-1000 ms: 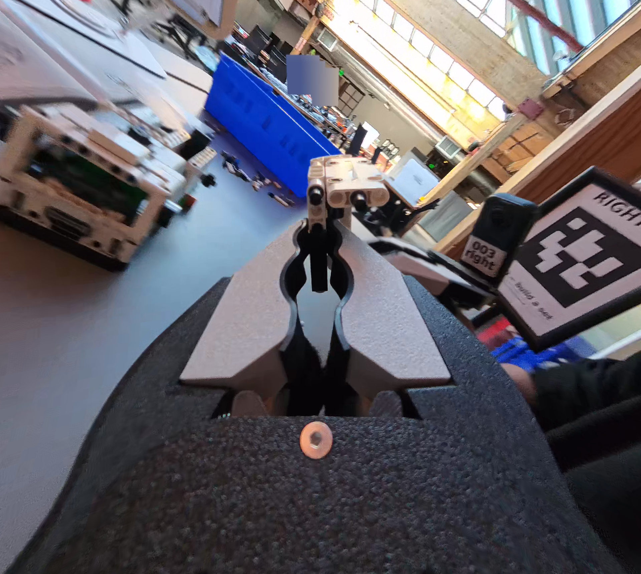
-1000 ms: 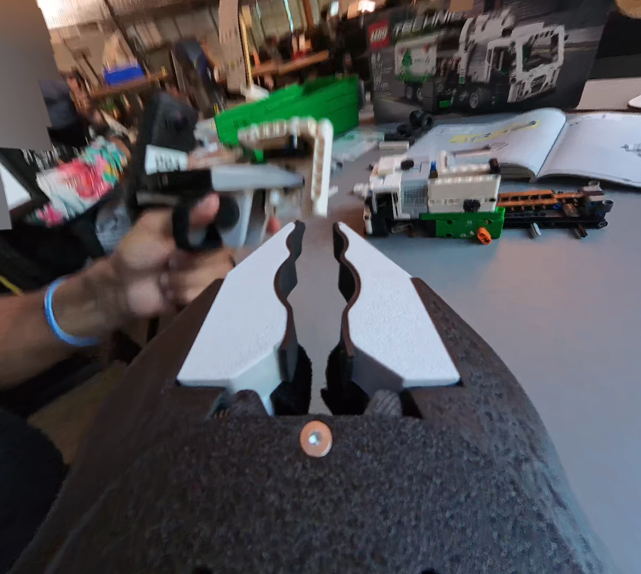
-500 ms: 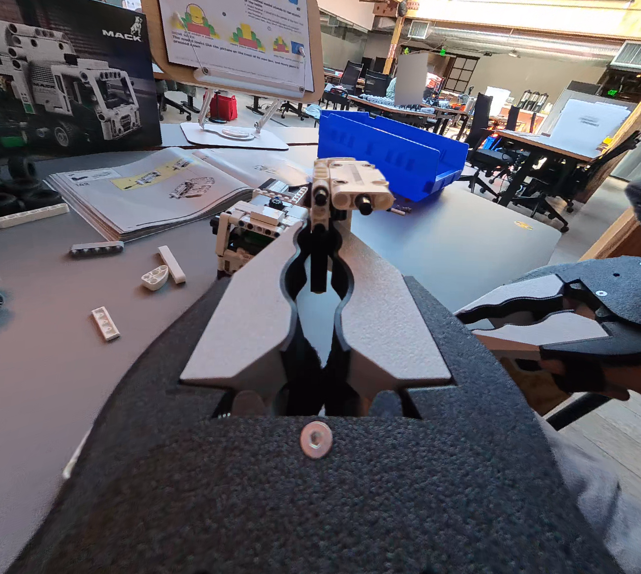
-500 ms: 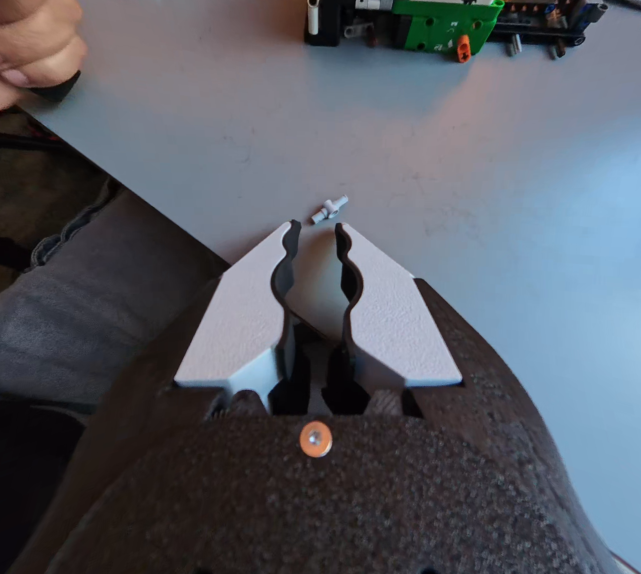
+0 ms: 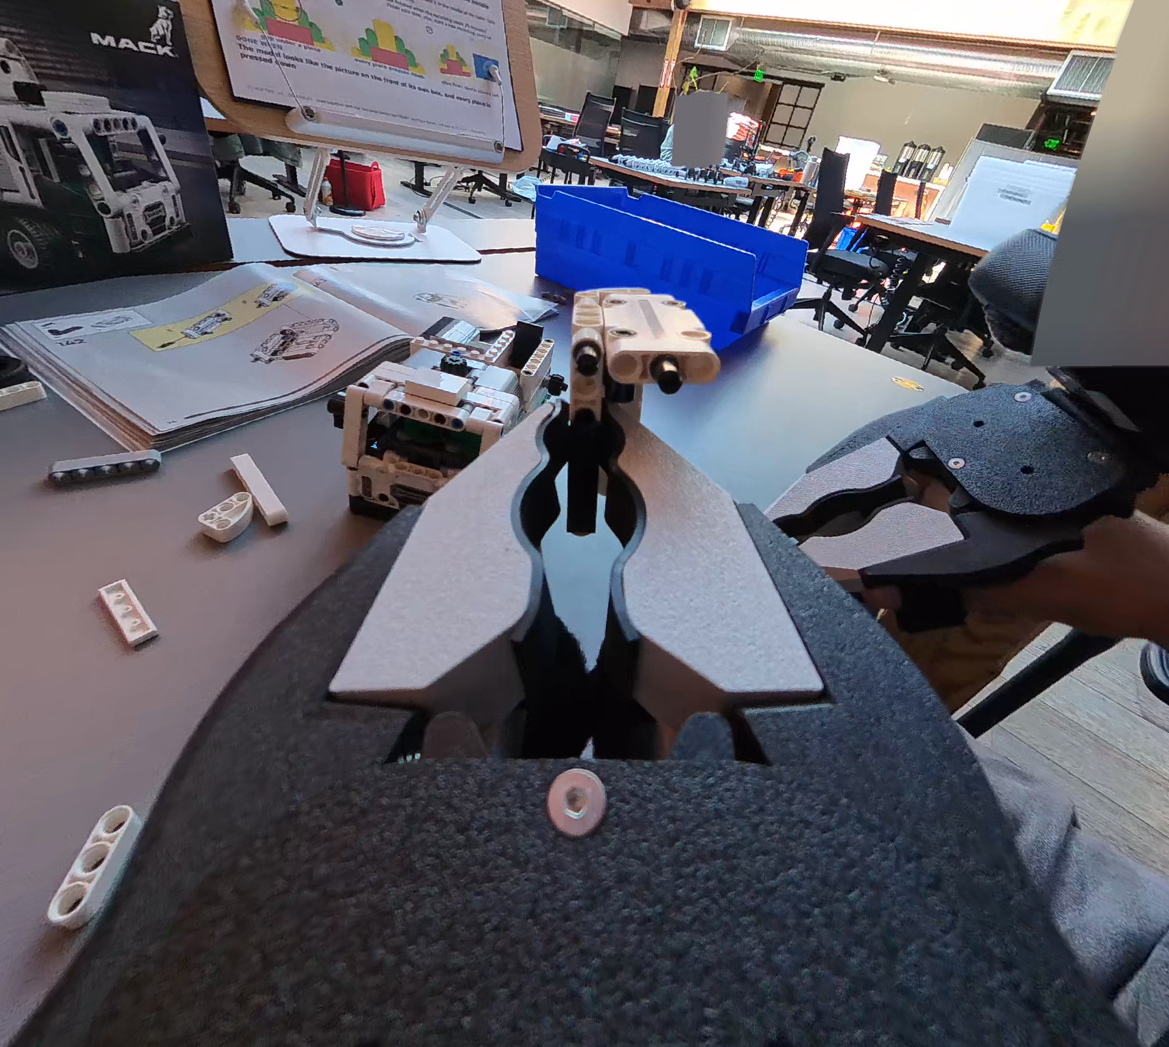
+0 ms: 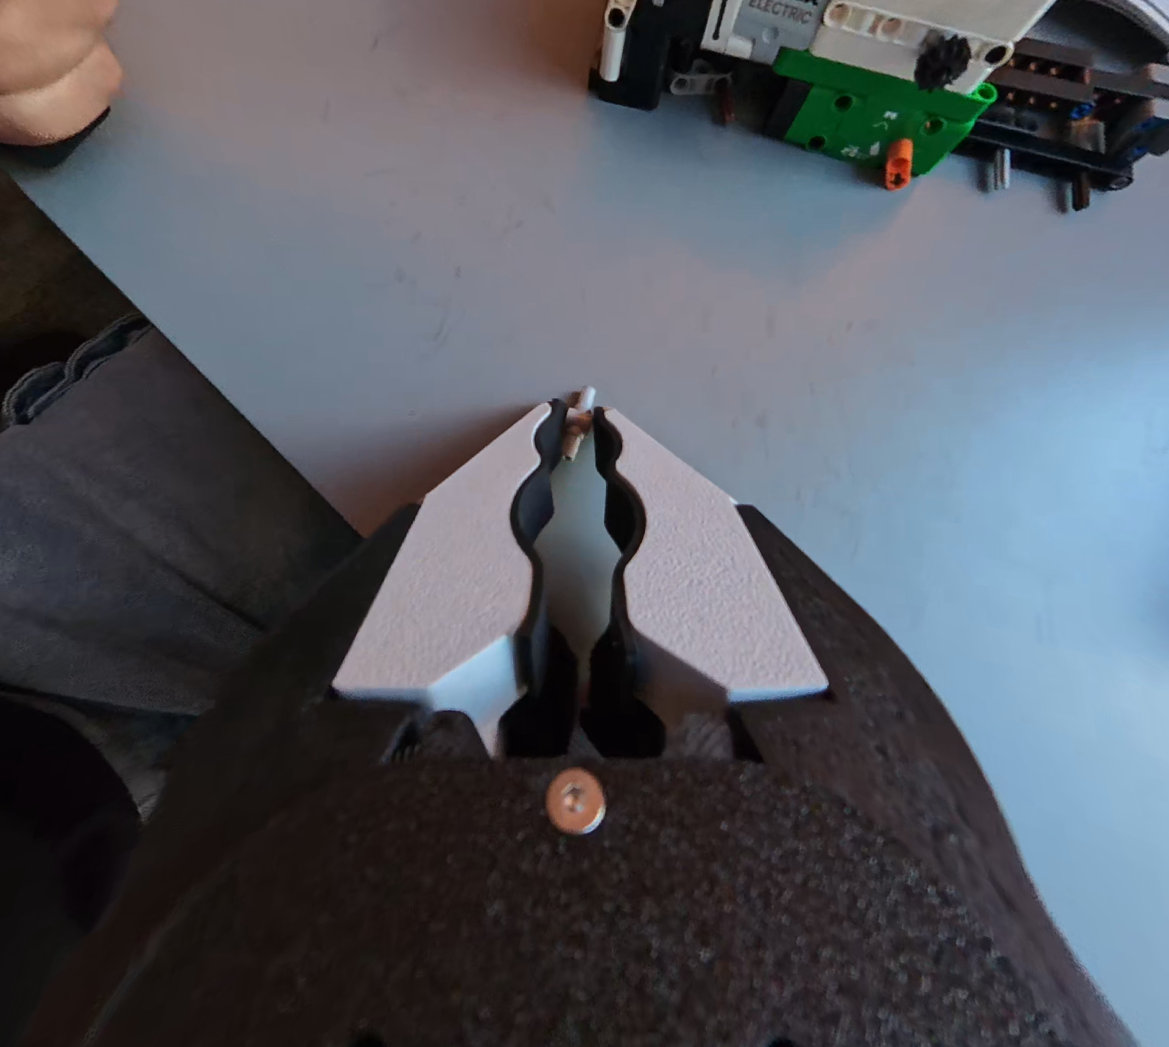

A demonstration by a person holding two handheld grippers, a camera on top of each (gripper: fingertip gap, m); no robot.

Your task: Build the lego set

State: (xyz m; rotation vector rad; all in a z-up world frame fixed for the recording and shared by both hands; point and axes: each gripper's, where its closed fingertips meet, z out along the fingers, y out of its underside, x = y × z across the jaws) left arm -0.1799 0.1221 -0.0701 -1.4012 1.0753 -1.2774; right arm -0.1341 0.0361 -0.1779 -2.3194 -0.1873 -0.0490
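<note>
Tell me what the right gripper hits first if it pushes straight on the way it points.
Probably the grey table: the right gripper, shut on a small white pin, points down at it, well short of the truck model. Depth is unclear.

Speckled black shells and pale grey fingers (image 5: 443, 573) on both grippers. White beam assembly (image 5: 639, 333) with black pins on a black axle. White cab, green lower panel and orange pin on the truck model (image 6: 822, 17), over a dark chassis. Pale grey connector peg (image 6: 579, 422) on a plain grey table (image 6: 822, 384). Bright blue bin (image 5: 664, 251). Yellow band across the white booklet (image 5: 209, 333). White loose pieces (image 5: 253, 491). Black box (image 5: 95, 131) picturing a white truck.
</note>
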